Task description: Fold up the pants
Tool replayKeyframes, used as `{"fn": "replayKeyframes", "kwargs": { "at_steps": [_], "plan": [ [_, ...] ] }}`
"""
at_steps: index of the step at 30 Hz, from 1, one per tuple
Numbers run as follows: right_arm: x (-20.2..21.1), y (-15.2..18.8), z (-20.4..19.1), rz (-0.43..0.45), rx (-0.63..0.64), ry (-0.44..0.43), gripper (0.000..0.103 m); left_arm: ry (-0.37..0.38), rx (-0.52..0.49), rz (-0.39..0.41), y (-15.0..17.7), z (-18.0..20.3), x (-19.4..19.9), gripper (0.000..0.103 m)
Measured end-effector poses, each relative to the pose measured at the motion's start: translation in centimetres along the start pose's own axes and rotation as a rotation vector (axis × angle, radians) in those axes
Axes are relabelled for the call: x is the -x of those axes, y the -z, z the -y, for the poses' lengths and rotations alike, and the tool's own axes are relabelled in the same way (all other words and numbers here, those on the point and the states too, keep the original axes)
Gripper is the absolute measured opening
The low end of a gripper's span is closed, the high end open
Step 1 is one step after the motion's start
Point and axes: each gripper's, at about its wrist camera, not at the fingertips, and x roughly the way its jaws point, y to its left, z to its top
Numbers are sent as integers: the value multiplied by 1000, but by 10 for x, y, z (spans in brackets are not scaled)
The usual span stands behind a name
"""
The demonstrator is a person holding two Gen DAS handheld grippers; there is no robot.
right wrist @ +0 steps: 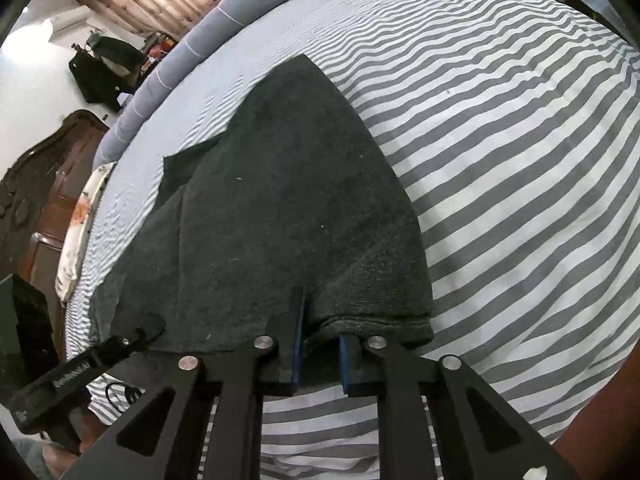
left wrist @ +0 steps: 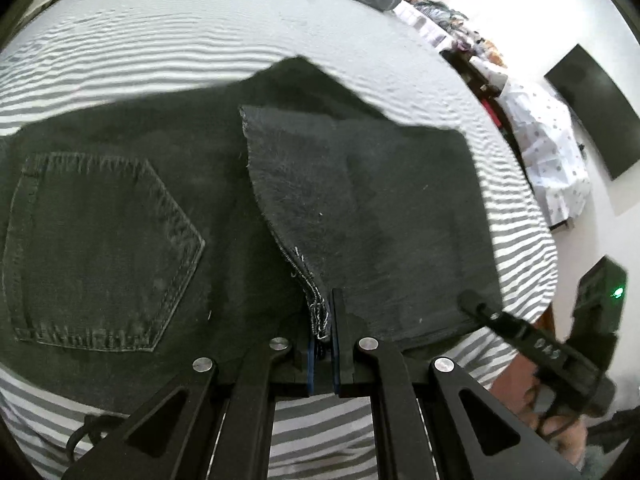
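Left wrist view shows our left hand-held gripper (left wrist: 324, 320) clamped on the stitched hem of the dark pants (left wrist: 120, 216) lying on the striped bed (left wrist: 200, 40), while our right hand-held gripper (right wrist: 320, 336) pinches their folded edge.

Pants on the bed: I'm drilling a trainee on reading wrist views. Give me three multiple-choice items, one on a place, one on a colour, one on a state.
1. Where do the pants lie?
A. on a striped bedsheet
B. on a wooden floor
C. in a basket

2. What colour are the pants?
A. red
B. white
C. dark grey-black

3. How does the left gripper stand?
A. wide open above the cloth
B. shut on the pants' hem
C. shut on a pillow

Answers:
1 A: the grey-and-white striped bedsheet shows all around them.
2 C: the denim and its back pocket are dark in both views.
3 B: its pads pinch the stitched hem with no gap.
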Motion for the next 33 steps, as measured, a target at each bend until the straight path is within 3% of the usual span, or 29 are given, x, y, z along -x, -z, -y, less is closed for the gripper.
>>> {"fn": "replayKeyframes", "kwargs": {
  "at_steps": [3, 11, 14, 19, 22, 28, 31, 33],
  "plan": [
    [2, 0, 4, -1, -10, 25, 24, -14, -10, -1, 2, 1, -6, 6],
    [2, 0, 11, -15, -2, 74, 27, -29, -24, 1, 4, 2, -12, 6],
    [1, -2, 6, -36, 23, 89, 30, -74, -81, 17, 5, 13, -11, 6],
    [9, 4, 1, -81, 49, 80, 53, -146, -229, 112, 11, 36, 7, 11],
    [18, 12, -2, -106, 91, 103, 58, -184, -299, 142, 14, 43, 13, 14],
    [46, 22, -7, -151, 160, 84, 58, -202, -174, 57, 11, 22, 3, 19],
    [63, 14, -15, -95, 216, 90, 57, -237, -165, 78, 10, 16, 11, 19],
    [71, 0, -23, -18, 263, 111, 57, -242, -150, 137, 8, 15, 23, 19]
  ]
}}
